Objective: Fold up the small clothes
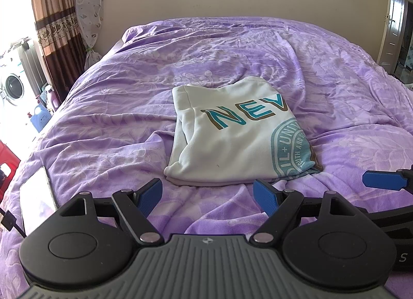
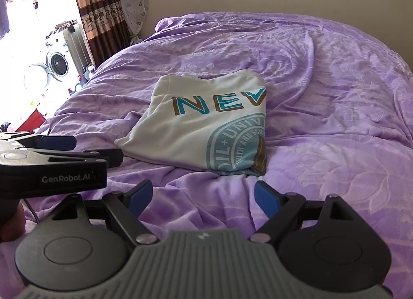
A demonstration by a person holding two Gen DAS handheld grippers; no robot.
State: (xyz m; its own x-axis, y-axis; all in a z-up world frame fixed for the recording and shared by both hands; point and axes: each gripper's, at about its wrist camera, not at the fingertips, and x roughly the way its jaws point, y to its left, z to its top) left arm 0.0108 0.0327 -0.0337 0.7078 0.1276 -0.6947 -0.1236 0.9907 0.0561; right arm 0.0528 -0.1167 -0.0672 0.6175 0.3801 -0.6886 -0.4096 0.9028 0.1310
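Reading "NEV", folded shirt (image 1: 232, 133) lies beyond "GenRobot.AI" left gripper (image 2: 96, 149).

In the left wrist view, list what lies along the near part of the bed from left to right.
Phone lying flat at the bed's left edge → left gripper, open over the purple bedspread → folded white T-shirt just beyond its fingertips → blue pad of the right gripper entering at the right edge.

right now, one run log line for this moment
shirt: folded on bed | left gripper: open, empty | right gripper: open, empty | contact: none
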